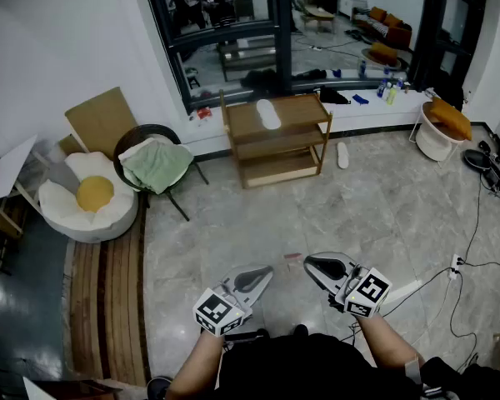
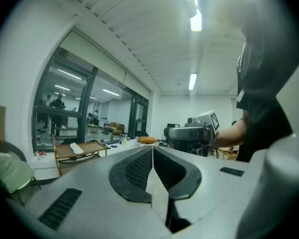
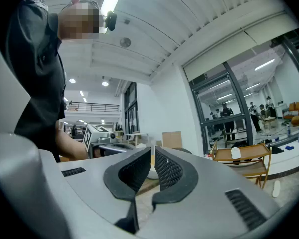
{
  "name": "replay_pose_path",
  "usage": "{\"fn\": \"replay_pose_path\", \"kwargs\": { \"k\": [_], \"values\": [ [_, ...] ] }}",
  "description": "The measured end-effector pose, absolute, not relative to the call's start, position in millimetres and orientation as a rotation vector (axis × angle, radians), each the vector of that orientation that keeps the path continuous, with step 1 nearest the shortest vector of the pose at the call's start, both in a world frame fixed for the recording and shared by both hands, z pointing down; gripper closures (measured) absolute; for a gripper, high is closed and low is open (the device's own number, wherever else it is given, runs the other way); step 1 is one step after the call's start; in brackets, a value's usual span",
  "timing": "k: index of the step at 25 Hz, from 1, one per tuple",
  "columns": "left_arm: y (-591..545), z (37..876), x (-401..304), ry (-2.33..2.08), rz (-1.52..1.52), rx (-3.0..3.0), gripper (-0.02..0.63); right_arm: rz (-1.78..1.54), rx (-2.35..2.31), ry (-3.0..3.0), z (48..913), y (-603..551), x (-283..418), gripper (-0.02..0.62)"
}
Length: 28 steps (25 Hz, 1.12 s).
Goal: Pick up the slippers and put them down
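Observation:
One white slipper lies on top of the low wooden shelf by the glass wall. A second white slipper lies on the floor just right of the shelf. Both grippers are held level near the person's body, far from the shelf. My left gripper is shut with nothing between its jaws, and so is my right gripper. The left gripper view shows its closed jaws, the shelf slipper and the right gripper. The right gripper view shows its closed jaws, the shelf slipper and the floor slipper.
A chair with a green cloth and an egg-shaped cushion stand left of the shelf. A white basket with an orange cushion is at the right. Cables run over the marble floor at the right.

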<state>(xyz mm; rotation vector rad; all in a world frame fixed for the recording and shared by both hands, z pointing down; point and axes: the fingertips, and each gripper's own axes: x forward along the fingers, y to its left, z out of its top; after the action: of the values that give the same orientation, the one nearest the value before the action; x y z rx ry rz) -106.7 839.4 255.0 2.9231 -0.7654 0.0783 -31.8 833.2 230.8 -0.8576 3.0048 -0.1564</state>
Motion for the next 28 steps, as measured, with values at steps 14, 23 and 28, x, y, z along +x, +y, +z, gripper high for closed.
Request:
{"fn": "replay_pose_path", "kwargs": {
  "k": [14, 23, 28],
  "values": [
    [820, 268, -98, -0.873, 0.030, 2.819, 0.592, -0.158, -0.879, 2.920, 236, 823, 6, 0.558],
    [809, 267, -74, -0.873, 0.107, 2.831, 0.592, -0.185, -0.979, 2.883, 247, 817, 58, 0.558],
    [780, 282, -80, -0.882, 0.117, 2.804, 0.592, -0.187, -0.962, 2.888, 256, 786, 56, 0.558]
  ]
}}
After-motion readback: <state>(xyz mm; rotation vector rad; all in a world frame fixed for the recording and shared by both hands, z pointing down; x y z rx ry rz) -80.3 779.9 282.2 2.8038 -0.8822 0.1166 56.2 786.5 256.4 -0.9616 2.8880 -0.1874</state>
